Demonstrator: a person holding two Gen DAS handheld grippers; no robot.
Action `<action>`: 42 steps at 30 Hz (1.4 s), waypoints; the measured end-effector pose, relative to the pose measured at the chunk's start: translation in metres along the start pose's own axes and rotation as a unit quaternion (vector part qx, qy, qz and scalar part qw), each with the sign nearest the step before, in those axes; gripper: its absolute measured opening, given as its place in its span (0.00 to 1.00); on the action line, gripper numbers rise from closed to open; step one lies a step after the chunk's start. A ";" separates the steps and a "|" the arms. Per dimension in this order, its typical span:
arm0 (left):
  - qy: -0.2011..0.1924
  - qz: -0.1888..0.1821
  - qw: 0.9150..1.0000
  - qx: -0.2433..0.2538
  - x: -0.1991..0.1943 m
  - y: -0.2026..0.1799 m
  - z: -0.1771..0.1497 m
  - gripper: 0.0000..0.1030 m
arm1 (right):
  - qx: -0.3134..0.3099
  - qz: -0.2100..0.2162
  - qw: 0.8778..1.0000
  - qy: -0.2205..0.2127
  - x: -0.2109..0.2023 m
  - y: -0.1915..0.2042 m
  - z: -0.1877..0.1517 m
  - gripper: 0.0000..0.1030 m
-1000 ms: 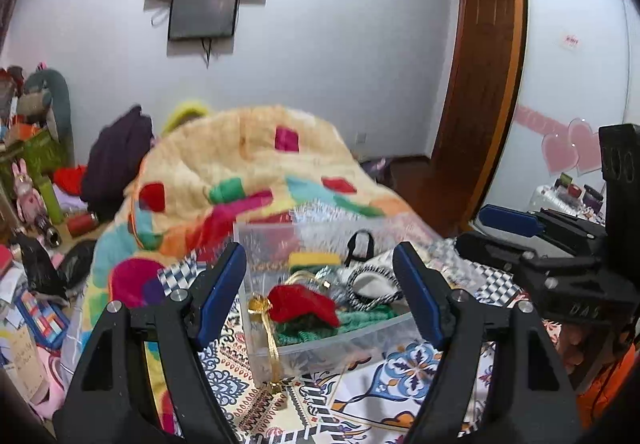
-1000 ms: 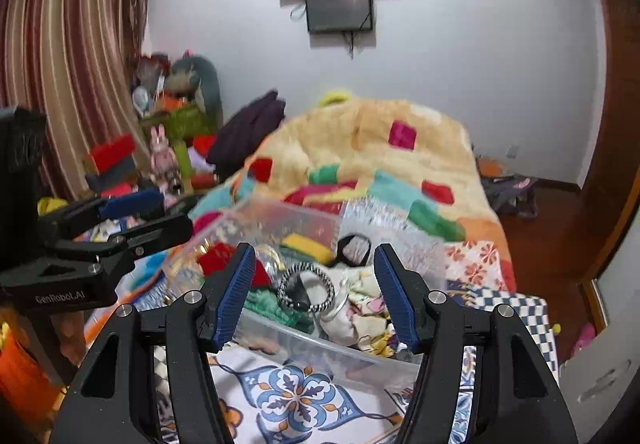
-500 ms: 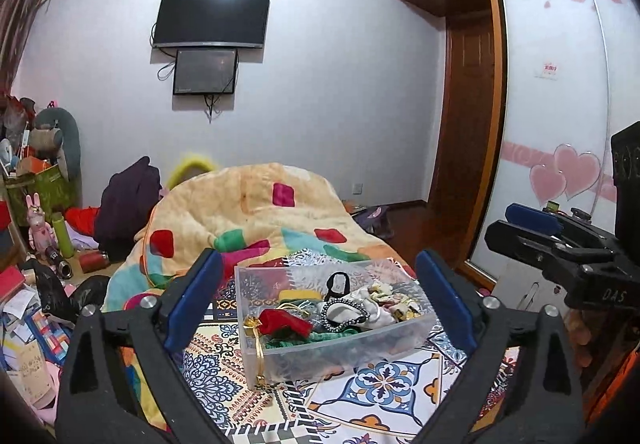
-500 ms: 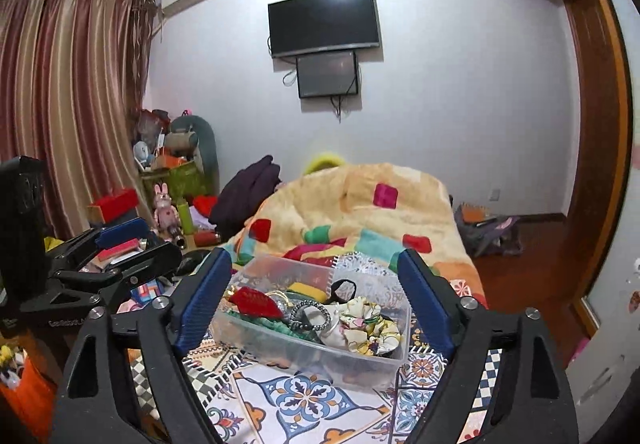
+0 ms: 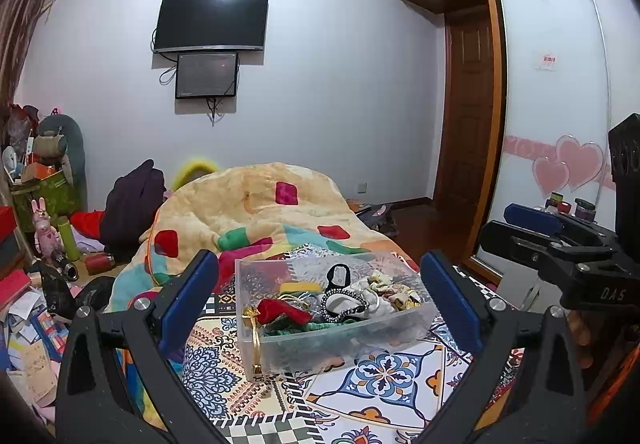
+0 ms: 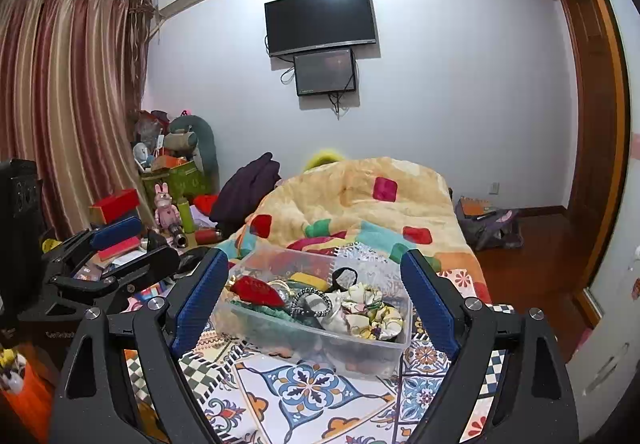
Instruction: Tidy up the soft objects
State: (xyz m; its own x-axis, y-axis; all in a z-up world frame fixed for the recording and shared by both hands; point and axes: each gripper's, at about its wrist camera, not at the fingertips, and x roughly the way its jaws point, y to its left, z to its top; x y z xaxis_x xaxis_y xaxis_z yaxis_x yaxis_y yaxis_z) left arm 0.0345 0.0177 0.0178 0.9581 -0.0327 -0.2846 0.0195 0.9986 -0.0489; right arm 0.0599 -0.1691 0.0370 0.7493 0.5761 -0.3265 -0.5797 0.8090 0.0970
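A bed (image 5: 360,396) with a patterned tile-print cover fills the lower part of both views, and a bunched yellow quilt (image 5: 256,211) with coloured patches lies on it behind the box. A clear plastic box (image 5: 332,340) sits on the bed cover, seen between the fingers of each gripper but well beyond them.

Inside the box lie soft items in a loose heap: a red pouch (image 5: 278,311) at the left end, green fabric (image 5: 296,328) under it, a yellow piece (image 5: 300,287) toward the back, a black-and-white beaded band (image 5: 344,304) near the middle, a black loop (image 5: 339,276) standing behind it, and pale floral scrunchies (image 6: 370,310) filling the right end. A gold ribbon (image 5: 255,340) hangs over the box's near left wall.

The left gripper (image 5: 320,308) has its 2 blue-padded fingers spread wide apart, holding nothing. The right gripper (image 6: 314,308) likewise has its 2 fingers wide apart and empty.
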 end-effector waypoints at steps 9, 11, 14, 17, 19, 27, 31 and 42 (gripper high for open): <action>0.007 -0.001 1.000 -0.003 0.003 0.003 -0.004 0.99 | 0.000 0.004 1.000 0.005 0.000 0.000 -0.003 0.84; 0.008 -0.001 1.000 -0.003 0.003 0.003 -0.003 0.99 | -0.001 0.006 1.000 0.005 0.000 0.000 -0.002 0.84; 0.008 -0.001 1.000 -0.004 0.003 0.003 -0.003 0.99 | -0.001 0.005 1.000 0.005 0.000 0.000 -0.002 0.84; 0.008 -0.001 1.000 -0.003 0.003 0.003 -0.003 0.99 | 0.000 0.005 1.000 0.005 0.000 0.000 -0.002 0.84; 0.008 -0.001 1.000 -0.003 0.004 0.003 -0.003 0.99 | 0.001 0.007 1.000 0.005 0.000 0.000 -0.002 0.84; 0.008 0.001 1.000 -0.004 0.004 0.004 -0.003 0.99 | 0.001 0.007 1.000 0.005 0.000 0.000 -0.002 0.84; 0.008 0.001 1.000 -0.003 0.004 0.004 -0.003 1.00 | 0.002 0.009 1.000 0.004 -0.001 0.001 -0.001 0.84; 0.004 -0.001 1.000 -0.002 0.001 0.005 -0.003 1.00 | 0.001 0.011 1.000 0.001 -0.005 0.003 0.001 0.84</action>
State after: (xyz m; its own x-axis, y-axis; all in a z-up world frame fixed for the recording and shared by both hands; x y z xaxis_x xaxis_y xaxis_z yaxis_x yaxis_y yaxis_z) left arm 0.0352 0.0221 0.0141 0.9559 -0.0342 -0.2916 0.0197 0.9984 -0.0525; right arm 0.0553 -0.1693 0.0400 0.7361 0.5927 -0.3268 -0.5948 0.7969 0.1056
